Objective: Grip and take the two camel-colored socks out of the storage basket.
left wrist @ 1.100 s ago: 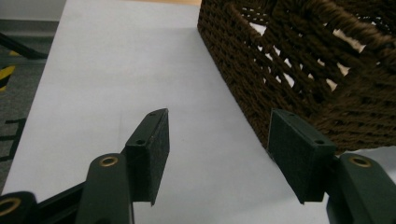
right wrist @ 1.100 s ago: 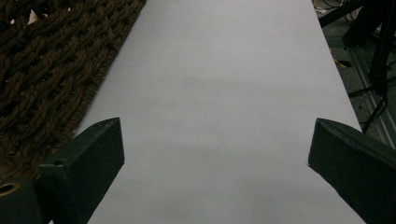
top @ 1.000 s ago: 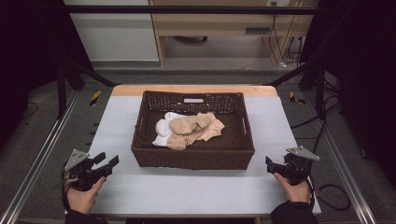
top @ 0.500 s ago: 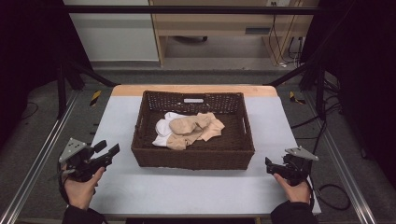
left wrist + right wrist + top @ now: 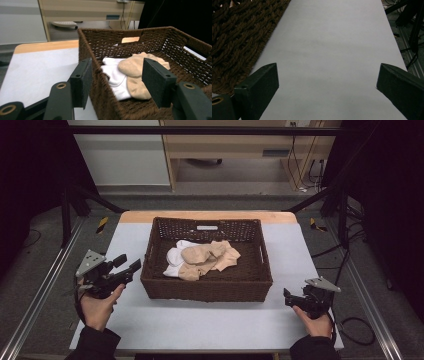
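A: Basket point(image 5: 207, 287) orientation?
B: Mid-table point(image 5: 125, 240), long axis left-right, socks point(image 5: 202, 260) inside.
A: Hands?
B: My left gripper point(image 5: 127, 266) is raised beside its left wall, aimed in, fingers apart, empty. Right gripper point(image 5: 286, 296) is low near the right corner, fingers apart.

I saw dark brown woven wicker basket point(image 5: 206, 287). Beige socks point(image 5: 212, 258) lay over white sock point(image 5: 174, 260). Table point(image 5: 200, 330) was pale grey, far edge light wood. My grippers' jaws were black, top plates grey.
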Available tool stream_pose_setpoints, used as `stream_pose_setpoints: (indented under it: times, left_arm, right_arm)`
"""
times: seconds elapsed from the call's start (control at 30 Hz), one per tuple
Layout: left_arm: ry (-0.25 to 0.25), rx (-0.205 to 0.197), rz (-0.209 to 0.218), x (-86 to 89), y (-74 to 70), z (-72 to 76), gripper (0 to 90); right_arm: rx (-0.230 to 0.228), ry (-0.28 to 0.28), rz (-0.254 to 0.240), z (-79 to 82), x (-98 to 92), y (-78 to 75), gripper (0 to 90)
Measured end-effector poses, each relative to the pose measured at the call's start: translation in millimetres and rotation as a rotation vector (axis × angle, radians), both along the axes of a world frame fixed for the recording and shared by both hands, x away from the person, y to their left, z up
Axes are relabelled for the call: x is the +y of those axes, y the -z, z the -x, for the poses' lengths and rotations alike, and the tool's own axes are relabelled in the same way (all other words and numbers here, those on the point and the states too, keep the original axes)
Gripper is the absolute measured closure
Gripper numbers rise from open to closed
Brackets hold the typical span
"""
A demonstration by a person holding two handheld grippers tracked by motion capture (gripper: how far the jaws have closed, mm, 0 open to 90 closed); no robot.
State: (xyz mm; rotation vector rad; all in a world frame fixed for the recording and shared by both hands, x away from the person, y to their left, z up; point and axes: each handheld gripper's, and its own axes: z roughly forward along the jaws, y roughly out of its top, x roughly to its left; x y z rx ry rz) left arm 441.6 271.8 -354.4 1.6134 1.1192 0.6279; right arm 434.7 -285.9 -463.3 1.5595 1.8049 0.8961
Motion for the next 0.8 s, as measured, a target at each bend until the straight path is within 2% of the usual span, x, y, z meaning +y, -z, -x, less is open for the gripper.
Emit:
stream_pose_setpoints:
  times: [0.23,0.47,0.8]
  left_arm:
    - [0.026,0.003,0.019,-16.6,-8.1,-14.0,41.2]
    - [0.043,0.001,0.019,-32.6,-12.9,-24.7,41.3]
    - [0.046,0.010,-0.013,-54.0,-18.2,-44.5,41.8]
  right_arm:
    - [-0.001,0.000,-0.005,-0.3,-0.2,-0.1,4.3]
    - [-0.010,-0.003,-0.002,-0.5,-0.4,-0.7,4.3]
    - [-0.009,-0.001,-0.004,-1.7,-0.6,-0.5,4.2]
